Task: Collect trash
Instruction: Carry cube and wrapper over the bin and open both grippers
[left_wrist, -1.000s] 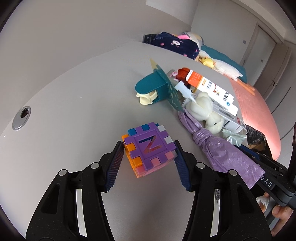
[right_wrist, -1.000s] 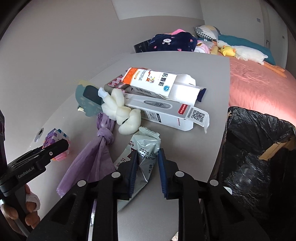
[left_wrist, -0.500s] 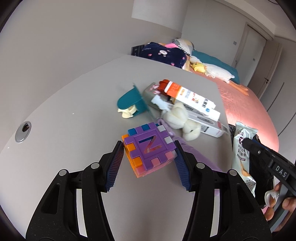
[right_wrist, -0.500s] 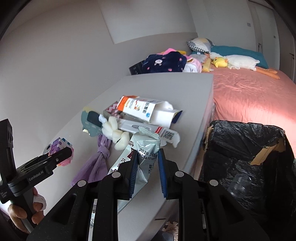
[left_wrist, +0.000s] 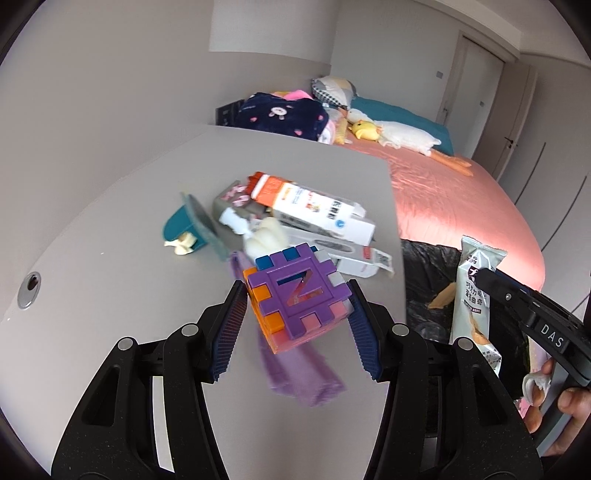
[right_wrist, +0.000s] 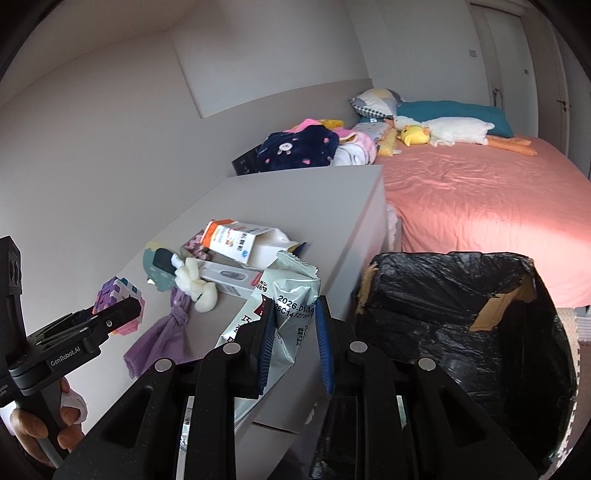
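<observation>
STEP: binning wrapper | right hand-held gripper clamps snack wrapper | left hand-held gripper clamps foam cube (off the counter) | NEXT: I judge carry to trash bin at 2 o'clock, then release.

A plush duck lies on the pink bed.

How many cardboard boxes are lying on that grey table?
2, perhaps more hidden beneath. The orange-and-white carton lies on top of the pile; the long white box lies just in front of it, beside the white plush toy.
</observation>
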